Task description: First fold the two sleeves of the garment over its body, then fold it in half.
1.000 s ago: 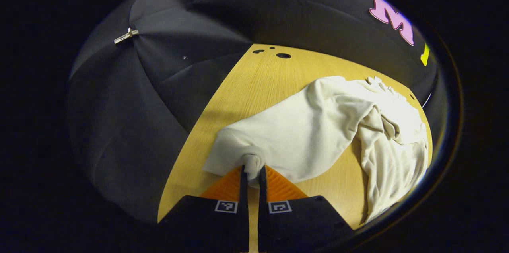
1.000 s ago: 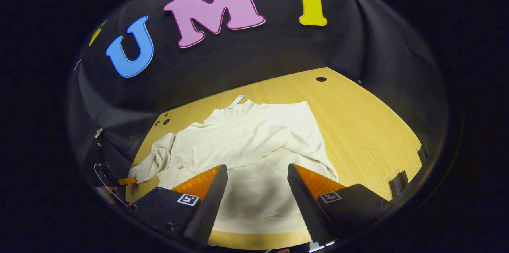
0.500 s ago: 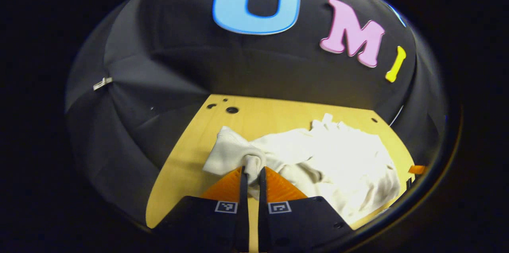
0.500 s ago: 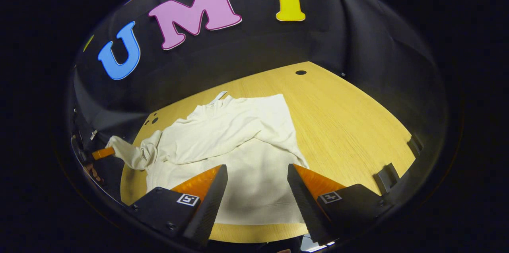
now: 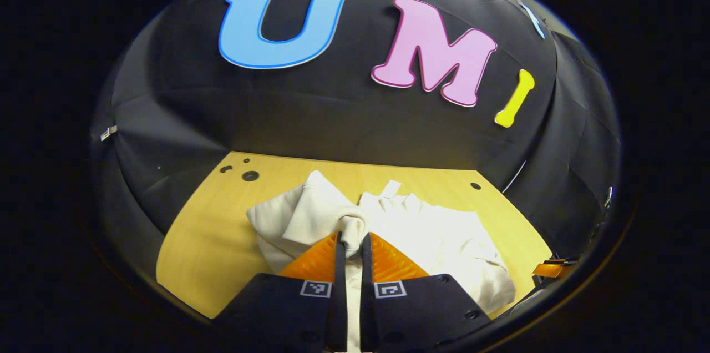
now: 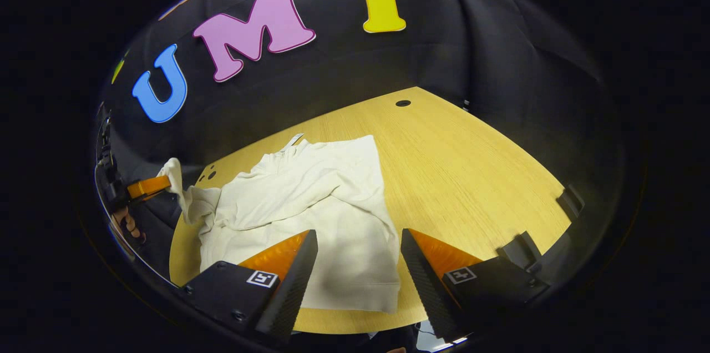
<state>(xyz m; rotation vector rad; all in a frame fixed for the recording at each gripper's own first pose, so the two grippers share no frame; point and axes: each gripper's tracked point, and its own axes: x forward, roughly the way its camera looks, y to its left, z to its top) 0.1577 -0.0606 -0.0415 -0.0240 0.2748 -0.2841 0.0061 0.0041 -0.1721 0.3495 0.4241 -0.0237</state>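
Note:
A cream long-sleeved garment (image 6: 310,214) lies on the wooden table (image 6: 471,175), collar toward the wall, one sleeve folded across its body. My left gripper (image 5: 350,243) is shut on the cuff of the other sleeve (image 5: 310,214) and holds it lifted above the table. In the right gripper view that same left gripper (image 6: 145,186) is at the far left, with the sleeve (image 6: 186,197) hanging from it to the garment's shoulder. My right gripper (image 6: 359,242) is open above the garment's hem, nothing between its fingers. The garment's body (image 5: 444,236) spreads to the right in the left gripper view.
A hand (image 6: 130,225) holds the left gripper at the table's left edge. Bare table (image 6: 488,186) stretches to the right of the garment. Small holes (image 5: 249,175) mark the table's far left corner, one hole (image 6: 403,103) the far right. Black cloth walls close the table's far side.
My left gripper has lifted the sleeve cuff up and swung toward the garment's body. The right gripper has drifted slightly, staying open over the hem.

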